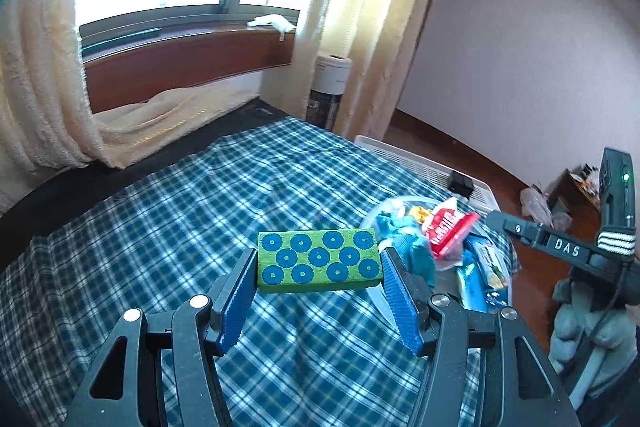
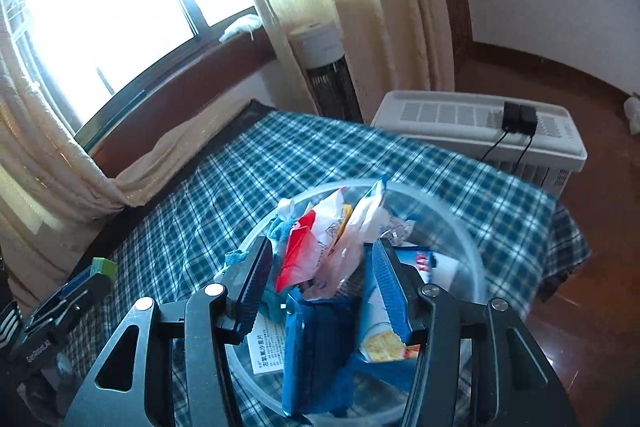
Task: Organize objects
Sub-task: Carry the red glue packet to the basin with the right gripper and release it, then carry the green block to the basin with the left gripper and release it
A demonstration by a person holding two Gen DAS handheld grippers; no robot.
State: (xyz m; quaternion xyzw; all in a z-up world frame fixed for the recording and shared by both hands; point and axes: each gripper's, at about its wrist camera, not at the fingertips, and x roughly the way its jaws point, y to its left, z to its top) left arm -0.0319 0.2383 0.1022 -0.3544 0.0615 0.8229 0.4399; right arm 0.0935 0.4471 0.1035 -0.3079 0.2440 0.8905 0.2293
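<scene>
1. left gripper (image 1: 318,269): clamped on a green block (image 1: 318,261) with blue dots, held clear above the blue plaid cloth (image 1: 180,227), pads pressing both short ends.
2. right gripper (image 2: 320,267): jaws part-way apart over the clear plastic bowl (image 2: 460,227); a red-and-white packet (image 2: 316,247) stands between the pads, no pressing contact visible.
3. bowl contents: snack packets, a blue cloth (image 2: 316,343), a white leaflet (image 2: 266,351).
4. bowl sits on the plaid cloth, near its right edge, just beside the held block in the left wrist view.
5. white appliance (image 2: 480,135) stands beyond the cloth.
</scene>
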